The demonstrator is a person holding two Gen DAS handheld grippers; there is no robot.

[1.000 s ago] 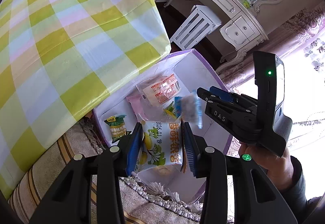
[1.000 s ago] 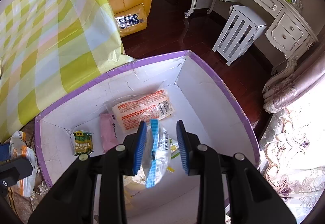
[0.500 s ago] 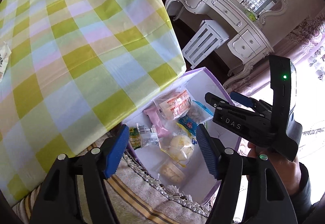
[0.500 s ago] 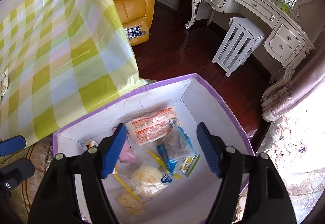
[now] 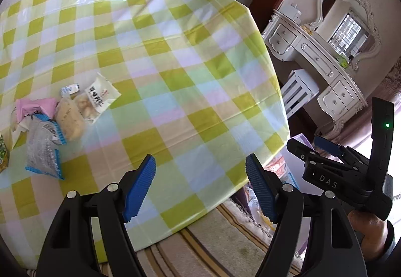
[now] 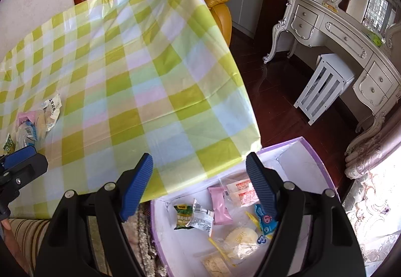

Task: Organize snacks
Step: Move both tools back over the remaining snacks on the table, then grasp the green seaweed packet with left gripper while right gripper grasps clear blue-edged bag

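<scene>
Both grippers, left (image 5: 200,189) and right (image 6: 199,189), are opening wide, carrying nothing. They're hovering between the purple box (image 6: 323,164), already collecting snacks, and the remaining packets (image 5: 50,126) on the table (image 5: 175,63).

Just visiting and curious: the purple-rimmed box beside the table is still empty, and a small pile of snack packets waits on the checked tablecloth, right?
Not quite. The box is not empty: the right wrist view shows several snack packets lying in it. The rest holds: a small pile of packets does wait on the checked tablecloth.

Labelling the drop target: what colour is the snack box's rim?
Purple rim, white inside; it shows best in the right wrist view.
</scene>
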